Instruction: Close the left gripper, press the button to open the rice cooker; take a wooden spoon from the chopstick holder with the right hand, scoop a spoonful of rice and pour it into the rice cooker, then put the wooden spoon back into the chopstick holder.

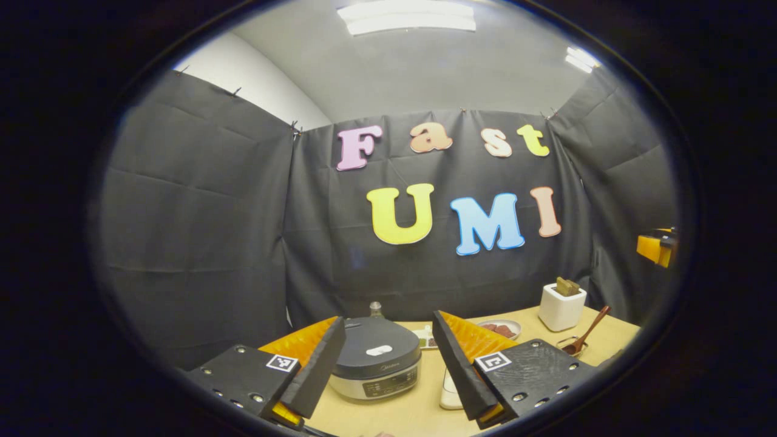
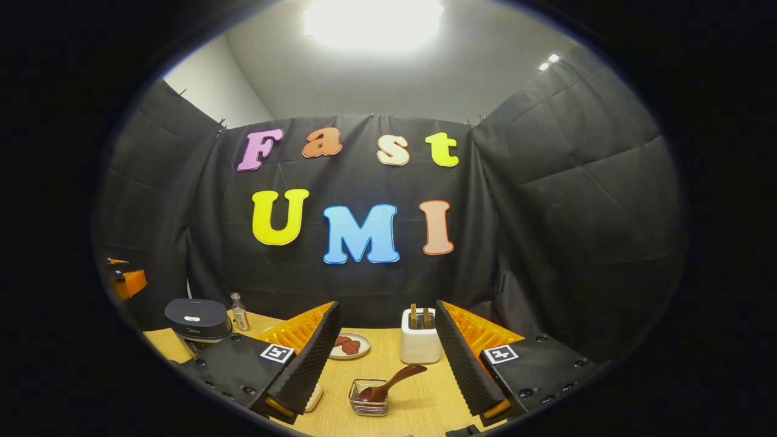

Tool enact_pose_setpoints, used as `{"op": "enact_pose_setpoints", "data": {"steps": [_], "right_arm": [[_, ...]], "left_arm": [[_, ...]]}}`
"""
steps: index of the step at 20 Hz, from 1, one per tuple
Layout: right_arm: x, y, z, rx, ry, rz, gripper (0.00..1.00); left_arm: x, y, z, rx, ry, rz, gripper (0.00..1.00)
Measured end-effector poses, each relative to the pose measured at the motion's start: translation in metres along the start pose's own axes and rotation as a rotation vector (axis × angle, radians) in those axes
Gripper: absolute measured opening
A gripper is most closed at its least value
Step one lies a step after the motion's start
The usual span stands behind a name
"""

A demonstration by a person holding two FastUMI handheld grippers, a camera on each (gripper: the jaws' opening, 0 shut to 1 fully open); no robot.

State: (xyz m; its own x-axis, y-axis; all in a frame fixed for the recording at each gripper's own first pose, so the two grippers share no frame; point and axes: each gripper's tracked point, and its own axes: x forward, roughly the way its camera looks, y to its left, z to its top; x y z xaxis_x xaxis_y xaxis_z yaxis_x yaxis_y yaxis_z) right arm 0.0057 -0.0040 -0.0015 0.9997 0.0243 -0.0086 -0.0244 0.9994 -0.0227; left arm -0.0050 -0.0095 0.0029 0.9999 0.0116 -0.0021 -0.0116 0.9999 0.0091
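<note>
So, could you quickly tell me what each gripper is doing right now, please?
Left gripper: open, holding nothing, with the rice cooker ahead.
Right gripper: open, holding nothing.

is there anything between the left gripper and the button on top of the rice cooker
Nothing visible does. In the left gripper view the rice cooker sits framed between the left gripper's open fingers, lid shut, its white button uncovered on top.
</note>
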Motion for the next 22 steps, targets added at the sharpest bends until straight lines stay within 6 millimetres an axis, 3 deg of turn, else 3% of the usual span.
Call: {"op": "enact_pose_setpoints", "data": {"steps": [16,22], "right_arm": [[0.005,-0.017,-0.01,-0.024,0.008,0.075,0.97],[0.008,-0.024,-0.015,-0.036,0.002,0.128,0.97]], "left_arm": [[0.007,-0.026,0.004,-0.02,0.011,0.007,0.88],[0.018,-0.014,0.014,-0.03,-0.001,0.063,0.9]]}}
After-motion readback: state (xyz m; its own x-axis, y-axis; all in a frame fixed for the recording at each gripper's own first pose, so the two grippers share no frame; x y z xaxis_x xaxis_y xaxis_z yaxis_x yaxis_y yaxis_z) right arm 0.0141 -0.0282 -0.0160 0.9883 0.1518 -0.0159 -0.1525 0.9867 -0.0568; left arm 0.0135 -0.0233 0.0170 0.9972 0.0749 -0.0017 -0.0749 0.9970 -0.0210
